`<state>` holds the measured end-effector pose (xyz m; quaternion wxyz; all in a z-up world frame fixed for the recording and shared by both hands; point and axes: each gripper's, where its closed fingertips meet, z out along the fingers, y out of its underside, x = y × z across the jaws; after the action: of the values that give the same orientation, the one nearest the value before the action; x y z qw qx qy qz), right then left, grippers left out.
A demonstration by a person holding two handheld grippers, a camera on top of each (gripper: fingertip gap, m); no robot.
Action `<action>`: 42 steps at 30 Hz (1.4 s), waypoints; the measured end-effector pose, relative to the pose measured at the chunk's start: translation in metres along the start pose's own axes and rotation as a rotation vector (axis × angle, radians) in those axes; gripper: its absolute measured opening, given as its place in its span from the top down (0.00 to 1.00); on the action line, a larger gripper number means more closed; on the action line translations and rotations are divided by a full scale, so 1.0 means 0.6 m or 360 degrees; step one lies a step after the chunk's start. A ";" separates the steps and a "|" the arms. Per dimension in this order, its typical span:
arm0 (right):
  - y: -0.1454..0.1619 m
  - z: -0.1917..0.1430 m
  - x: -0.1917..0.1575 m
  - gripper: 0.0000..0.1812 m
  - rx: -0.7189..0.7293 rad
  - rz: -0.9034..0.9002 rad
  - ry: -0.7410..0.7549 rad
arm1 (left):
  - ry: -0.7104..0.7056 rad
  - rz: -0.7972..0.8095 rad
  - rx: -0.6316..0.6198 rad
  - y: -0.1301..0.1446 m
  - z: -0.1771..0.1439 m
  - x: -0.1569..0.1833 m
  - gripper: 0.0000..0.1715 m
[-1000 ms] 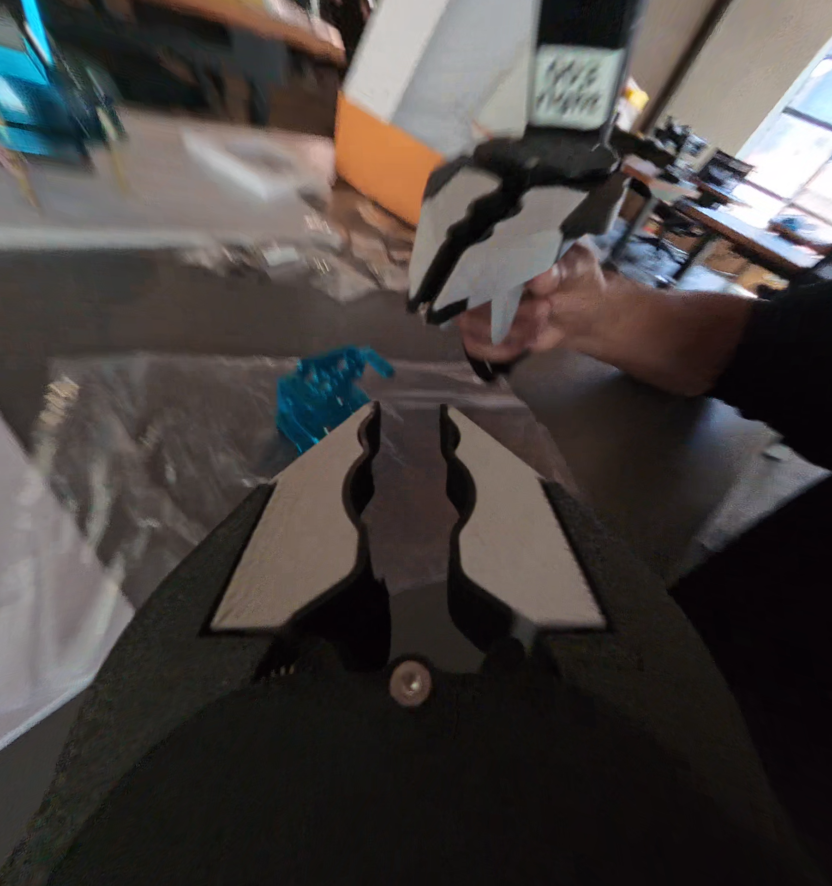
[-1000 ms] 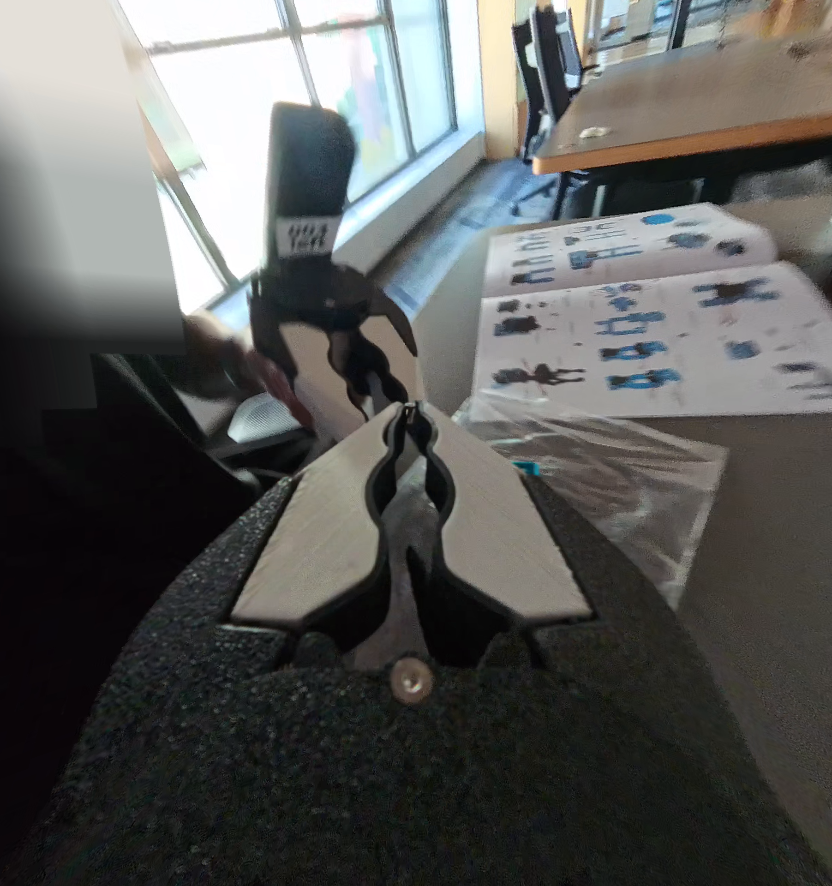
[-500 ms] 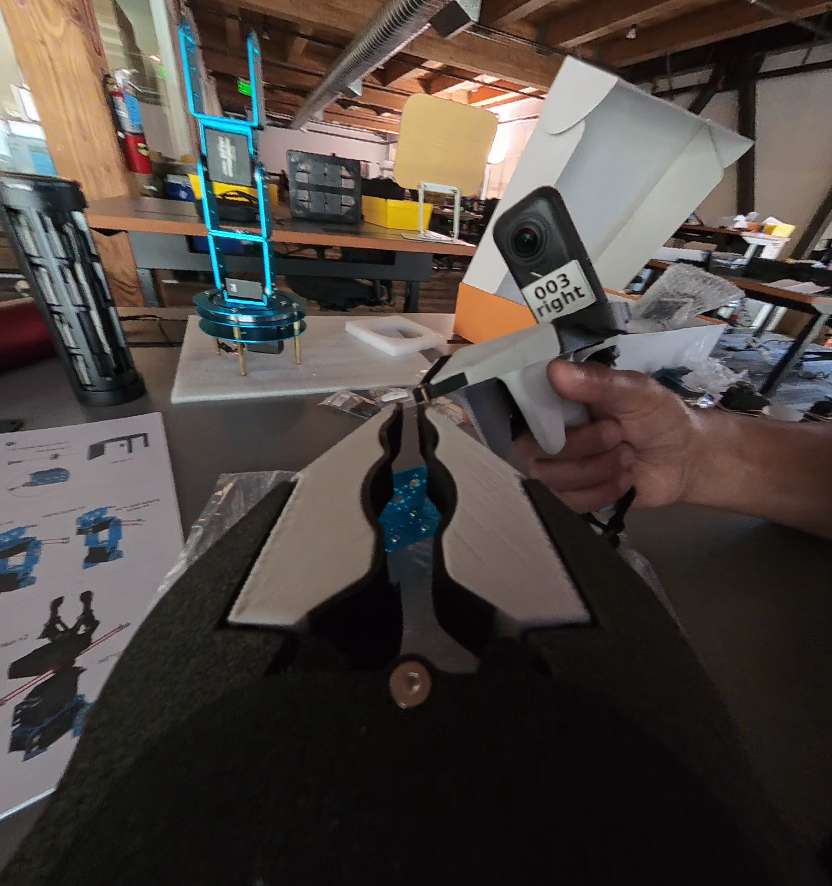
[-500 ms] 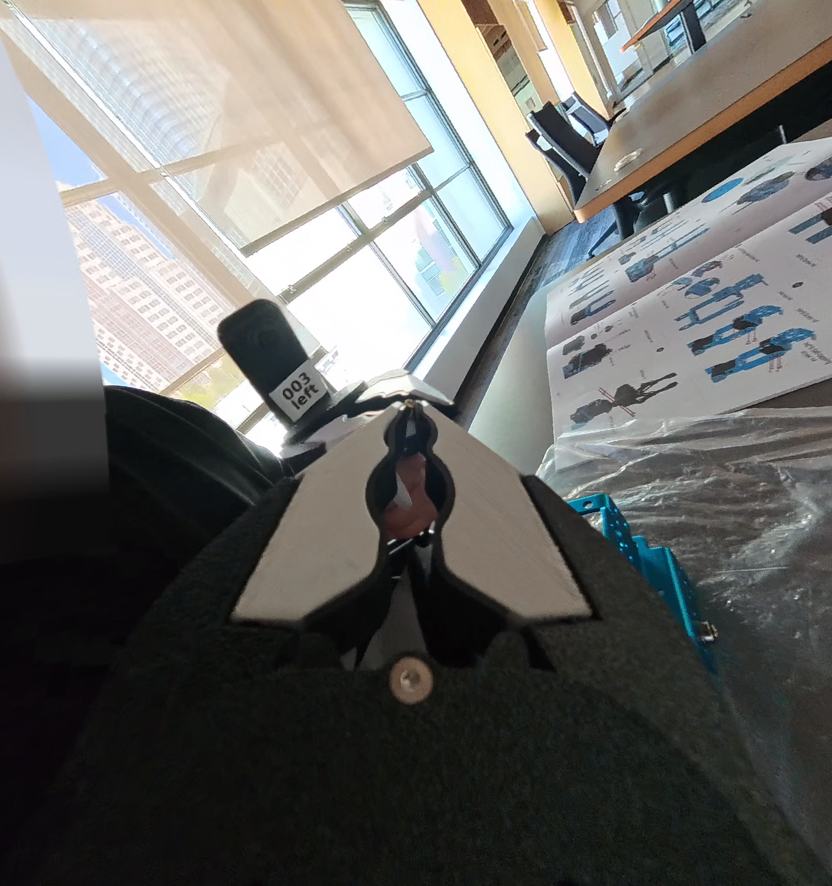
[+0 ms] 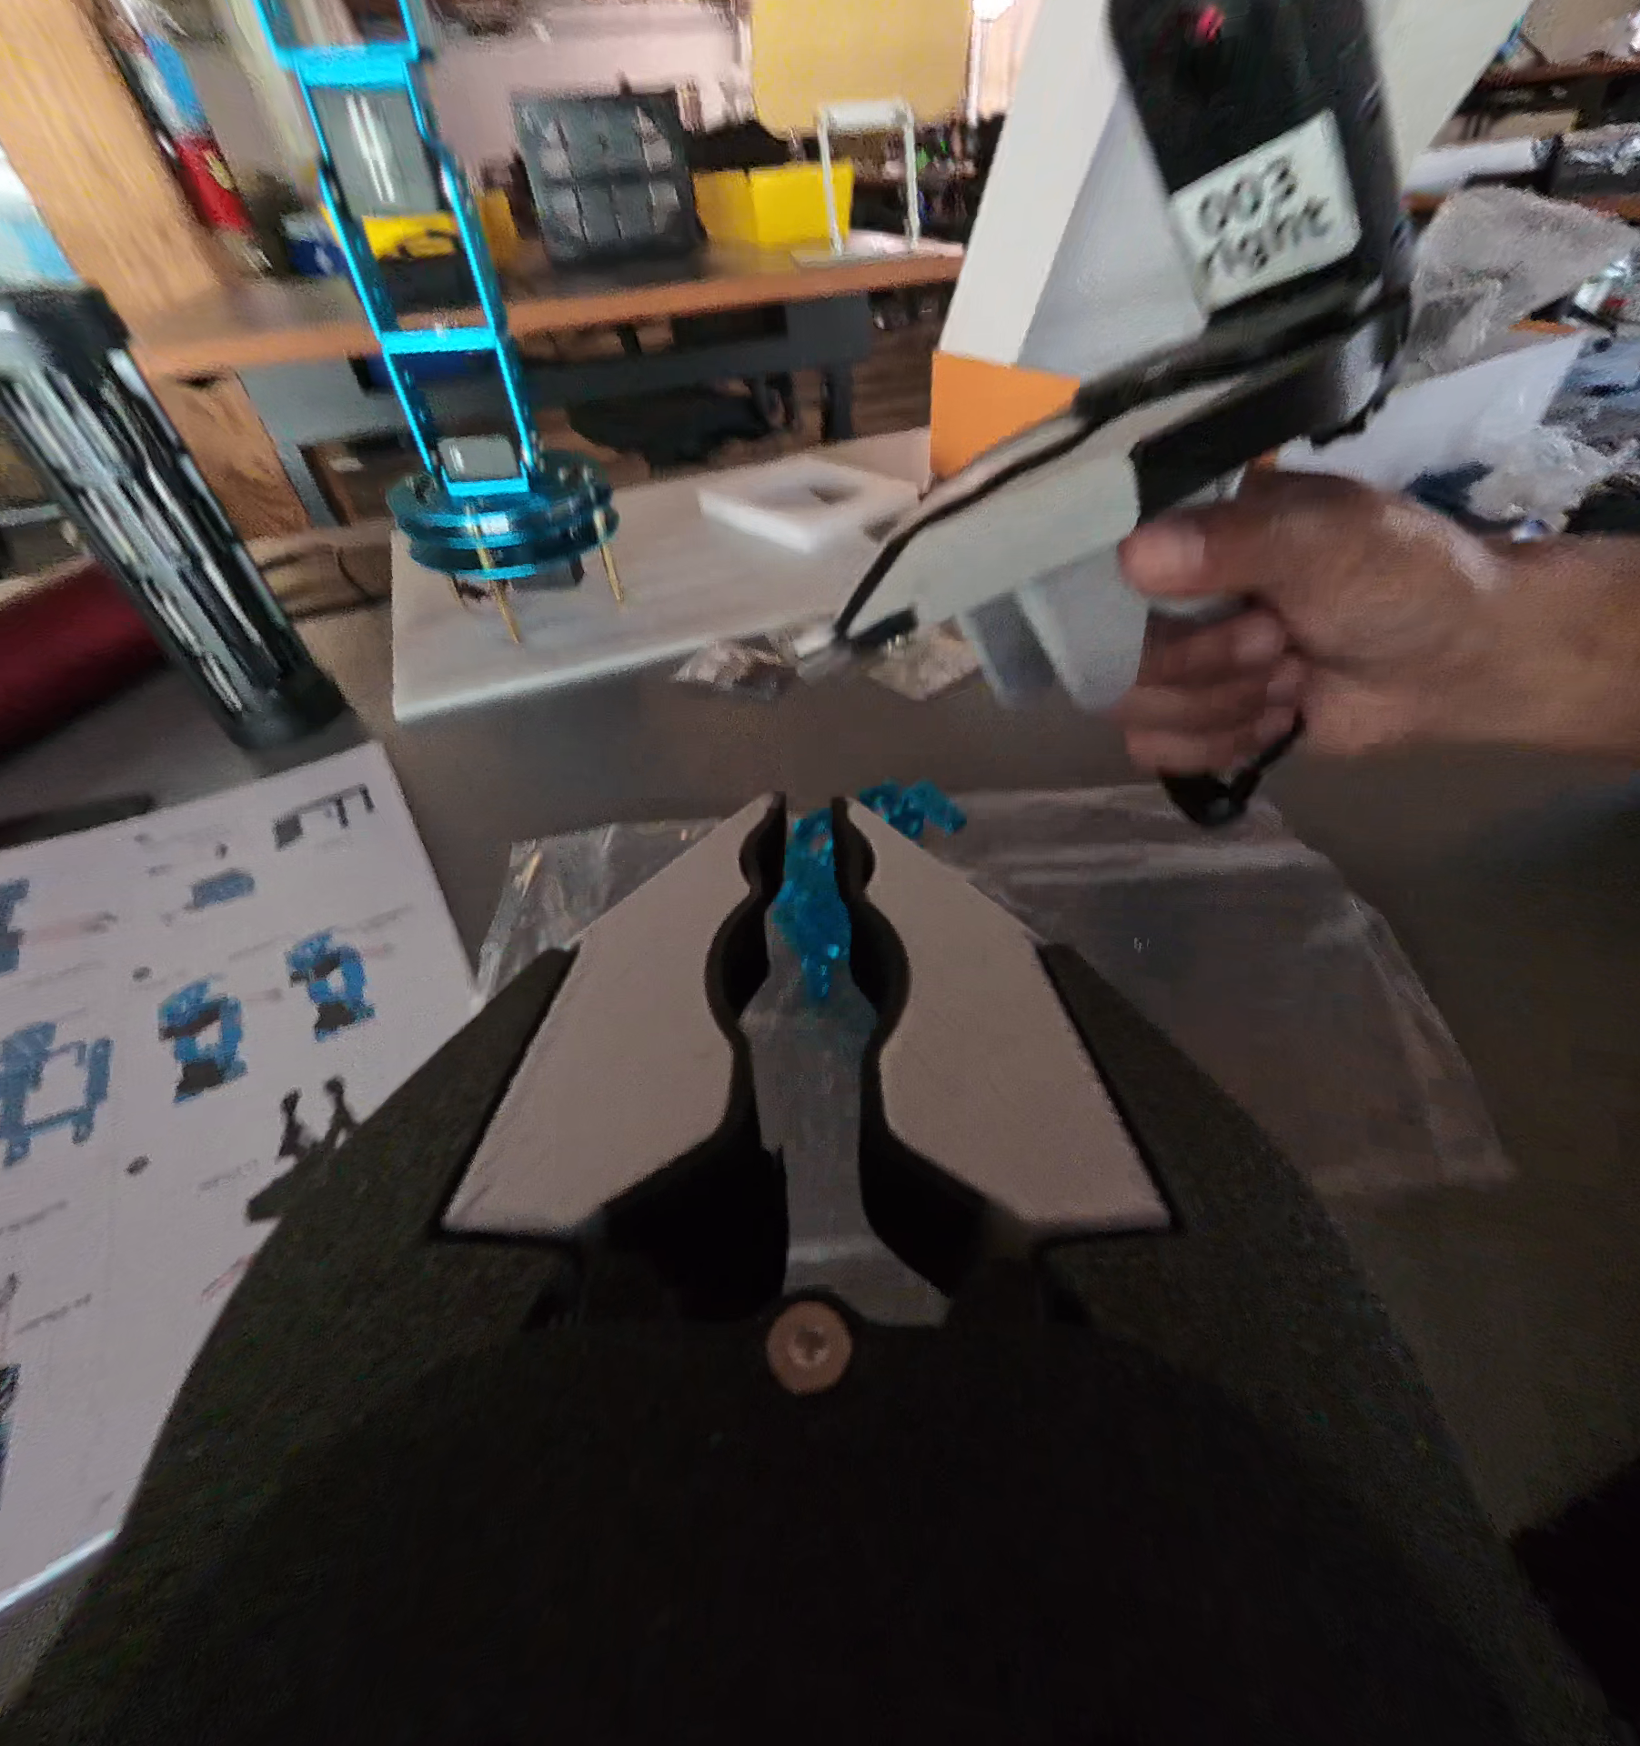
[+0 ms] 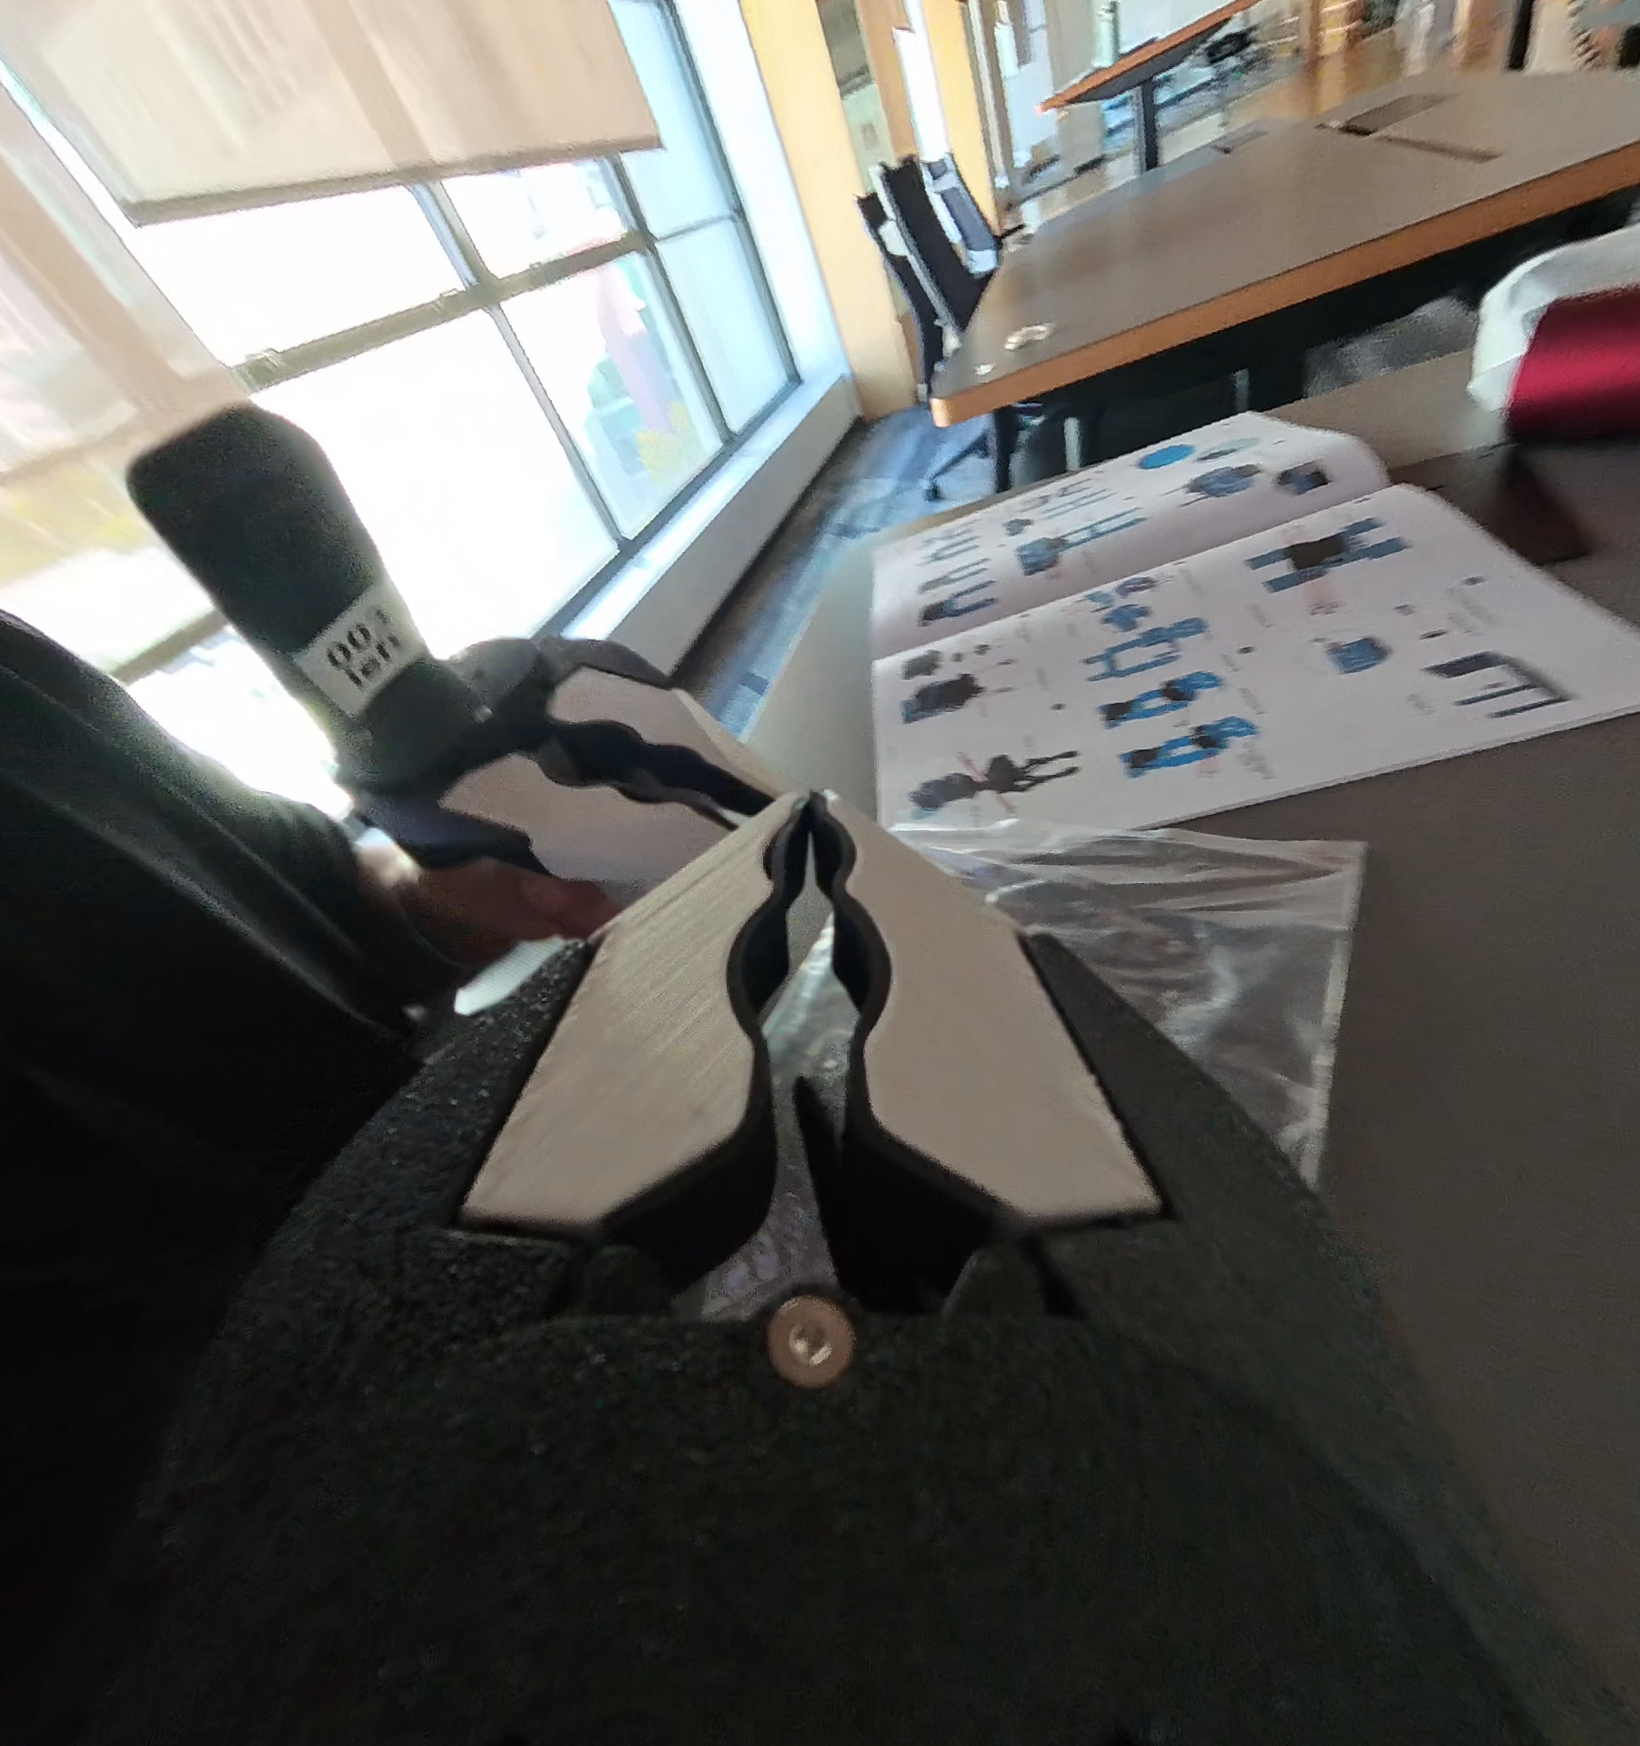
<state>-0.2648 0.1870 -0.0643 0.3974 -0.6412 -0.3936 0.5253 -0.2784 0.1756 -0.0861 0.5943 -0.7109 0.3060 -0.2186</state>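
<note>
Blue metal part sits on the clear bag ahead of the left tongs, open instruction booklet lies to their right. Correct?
Not quite: in the left wrist view the open instruction booklet lies left of the left tongs. The blue metal part does sit on the clear bag.

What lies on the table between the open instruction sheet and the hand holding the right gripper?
In the left wrist view, a clear plastic bag with blue metal parts on it lies between the instruction sheet and the hand.

Two grippers showing: left gripper, right gripper. One hand gripping the right one. One clear plastic bag lying on the table, blue parts inside, count unclear. One open instruction booklet, two pages showing. One blue tower frame. One black cylinder standing.
</note>
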 end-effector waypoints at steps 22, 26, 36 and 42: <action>0.092 -0.107 0.080 1.00 -0.0250 -0.0121 0.0557 | 0.0692 0.0273 -0.0817 0.146 0.090 -0.071 0.90; 0.080 -0.118 0.076 1.00 -0.0187 -0.0078 0.0557 | 0.0768 0.0129 -0.0906 0.152 0.110 -0.067 0.88; 0.075 -0.123 0.078 1.00 -0.0147 0.0001 0.0475 | 0.0651 0.0104 -0.0980 0.161 0.124 -0.085 0.97; 0.076 -0.128 0.082 1.00 -0.0139 0.0053 0.0447 | 0.0642 0.0217 -0.0966 0.162 0.119 -0.083 0.97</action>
<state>-0.1781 0.2079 -0.1141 0.4115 -0.7314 -0.3461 0.4193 -0.2827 0.2507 -0.1926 0.2971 -0.7754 0.5146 -0.2136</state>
